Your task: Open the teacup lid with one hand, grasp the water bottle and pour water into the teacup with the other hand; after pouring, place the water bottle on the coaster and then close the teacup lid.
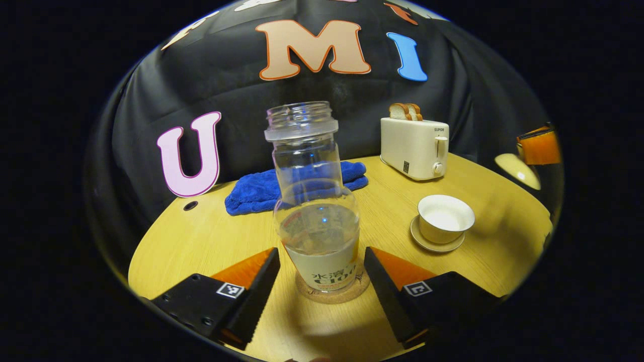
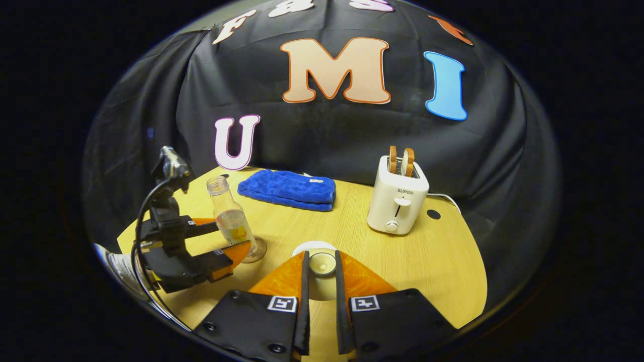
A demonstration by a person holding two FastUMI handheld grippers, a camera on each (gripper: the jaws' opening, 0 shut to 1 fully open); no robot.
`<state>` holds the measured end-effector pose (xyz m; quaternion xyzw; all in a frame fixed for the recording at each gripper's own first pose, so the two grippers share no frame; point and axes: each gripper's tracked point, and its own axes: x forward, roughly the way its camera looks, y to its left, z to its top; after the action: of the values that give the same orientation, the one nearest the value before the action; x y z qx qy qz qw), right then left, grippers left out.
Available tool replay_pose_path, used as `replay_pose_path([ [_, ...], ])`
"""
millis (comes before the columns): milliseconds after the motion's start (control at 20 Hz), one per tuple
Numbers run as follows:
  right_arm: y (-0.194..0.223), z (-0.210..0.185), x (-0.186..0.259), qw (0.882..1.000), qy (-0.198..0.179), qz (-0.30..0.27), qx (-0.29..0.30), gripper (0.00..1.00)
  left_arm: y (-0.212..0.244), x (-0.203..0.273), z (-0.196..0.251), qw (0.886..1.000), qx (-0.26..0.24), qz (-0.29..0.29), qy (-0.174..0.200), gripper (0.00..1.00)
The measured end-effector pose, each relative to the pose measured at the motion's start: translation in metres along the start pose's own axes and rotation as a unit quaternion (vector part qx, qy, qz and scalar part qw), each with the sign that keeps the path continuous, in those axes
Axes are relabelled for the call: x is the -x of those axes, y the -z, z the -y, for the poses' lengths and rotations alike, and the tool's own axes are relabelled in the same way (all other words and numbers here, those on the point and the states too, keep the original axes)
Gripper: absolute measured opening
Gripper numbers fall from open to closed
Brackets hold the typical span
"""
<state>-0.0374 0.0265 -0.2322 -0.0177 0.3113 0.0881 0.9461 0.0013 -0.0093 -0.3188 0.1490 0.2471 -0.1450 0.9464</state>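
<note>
We see the water bottle (image 1: 316, 211) standing upright on the round cork coaster (image 1: 332, 293) on the wooden table (image 1: 201, 241), its mouth uncapped and a little water in its lower half; its pale label carries printed characters that we leave unread. The left gripper (image 1: 322, 281) has its jaws spread wide to either side of the bottle's base, neither finger touching the glass; in the right gripper view the same gripper (image 2: 221, 246) flanks the bottle (image 2: 232, 221) from the side. The open white teacup (image 1: 446, 218) sits on its saucer (image 1: 436, 245) to the right of the bottle, well apart from it. In the right gripper view, the right gripper (image 2: 322, 274) pinches the knob of the white teacup lid (image 2: 320, 262) between nearly closed fingers. Behind, a folded blue towel (image 2: 288, 189) lies near the wall, and a white toaster (image 2: 397, 199), marked "SUPOR" on its front, holds two slices of bread (image 2: 401, 161) upright in its slots.
</note>
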Motion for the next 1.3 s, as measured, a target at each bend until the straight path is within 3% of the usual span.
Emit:
replay_pose_path([
  [450, 0.006, -0.013, -0.06, 1.0, -0.019, -0.004, -0.004, 0.25, -0.015, 0.068, -0.021, 0.998, 0.016, 0.033, -0.042, 0.96],
  [700, 0.029, -0.013, -0.09, 0.999, -0.014, -0.03, -0.006, 0.24, -0.029, 0.091, -0.029, 0.997, 0.012, 0.045, -0.054, 0.96],
  [850, 0.047, -0.012, -0.099, 0.999, -0.011, -0.049, -0.01, 0.22, -0.032, 0.1, -0.03, 0.997, 0.011, 0.048, -0.061, 1.0],
  [900, 0.051, -0.012, -0.101, 0.999, -0.011, -0.053, -0.01, 0.25, -0.033, 0.104, -0.03, 0.997, 0.011, 0.047, -0.059, 0.96],
  [1300, 0.051, -0.016, -0.113, 0.999, -0.008, -0.04, 0.005, 0.24, -0.039, 0.116, -0.035, 0.996, 0.002, 0.048, -0.071, 0.96],
])
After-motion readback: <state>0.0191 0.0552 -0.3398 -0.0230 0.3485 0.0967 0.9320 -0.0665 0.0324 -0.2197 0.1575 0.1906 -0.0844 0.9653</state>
